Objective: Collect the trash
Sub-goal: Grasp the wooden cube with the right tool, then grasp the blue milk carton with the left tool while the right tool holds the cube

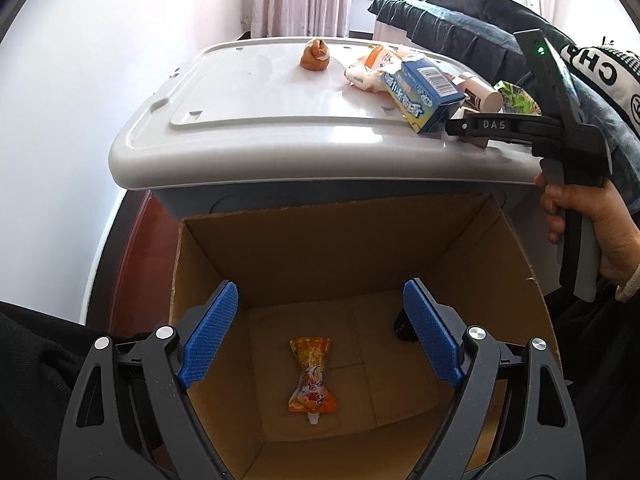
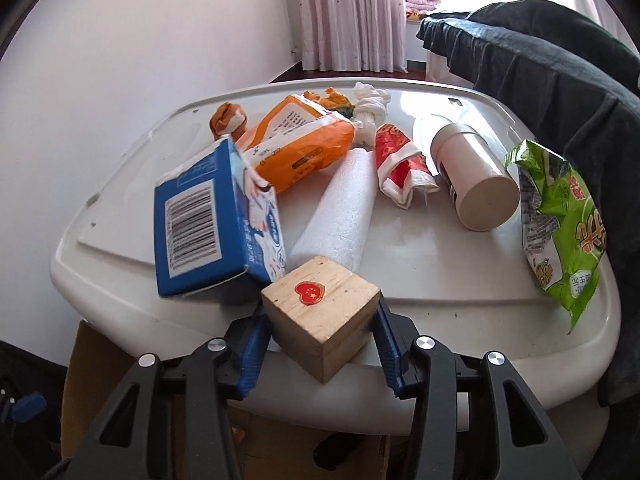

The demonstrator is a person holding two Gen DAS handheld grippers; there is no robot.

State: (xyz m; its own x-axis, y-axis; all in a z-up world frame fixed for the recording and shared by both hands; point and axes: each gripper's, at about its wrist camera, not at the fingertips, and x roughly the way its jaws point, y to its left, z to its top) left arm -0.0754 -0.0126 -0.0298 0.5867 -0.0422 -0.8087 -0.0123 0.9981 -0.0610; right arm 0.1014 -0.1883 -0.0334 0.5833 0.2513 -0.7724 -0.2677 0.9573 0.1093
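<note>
My left gripper (image 1: pixel 320 320) hangs open over a cardboard box (image 1: pixel 320 248); an orange drink pouch (image 1: pixel 312 376) lies on the box floor. My right gripper (image 2: pixel 320 344) is at the near edge of the grey bin lid (image 2: pixel 440 272), its blue pads against both sides of a wooden block (image 2: pixel 320 320) with a red heart sticker. Beside the block lie a blue carton (image 2: pixel 208 232) and a white foam cylinder (image 2: pixel 340 208). In the left wrist view the right gripper (image 1: pixel 476 126) shows beside the blue carton (image 1: pixel 424 92), held by a hand (image 1: pixel 576 216).
The lid also carries an orange wipes pack (image 2: pixel 296 140), knotted tissue (image 2: pixel 370 112), a red wrapper (image 2: pixel 400 164), a white bottle (image 2: pixel 472 176), a green snack bag (image 2: pixel 560 232) and a brown crumpled wrapper (image 2: pixel 228 120). Dark clothing (image 2: pixel 540 72) drapes at the right. A black object (image 1: pixel 404 328) sits in the box.
</note>
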